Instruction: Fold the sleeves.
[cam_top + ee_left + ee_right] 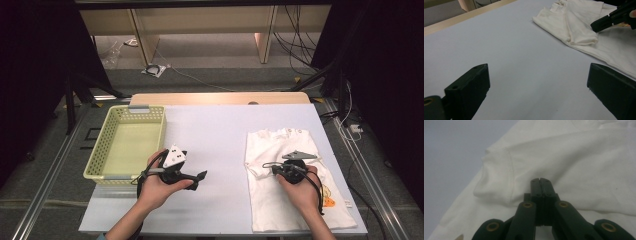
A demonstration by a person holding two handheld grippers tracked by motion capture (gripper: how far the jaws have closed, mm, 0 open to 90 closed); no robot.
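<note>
Two hand-held grippers: one in each of the person's hands, both over the white surface (220,135).
Left hand-held gripper (200,176): held above the bare middle of the surface, near its front edge, just right of the basket; in the left gripper view its jaws stand wide apart with nothing between them.
Right hand-held gripper (540,181): over the shirt on the right half of the surface; in the right gripper view its jaws are pressed together, tips low over the cloth beside the sleeve seam. Whether any cloth is pinched between the tips cannot be told.
Shirt (280,145): white, lying flat on the right half of the surface, collar toward the far edge and hem near the front edge; an orange print shows close to the front right corner.
Sleeve (580,37): folded in over the body of the shirt on the side facing the middle of the surface; the right hand-held gripper's tips are just beside it.
Basket (107,140): pale yellow, latticed, on the left edge of the surface, well apart from the shirt.
</note>
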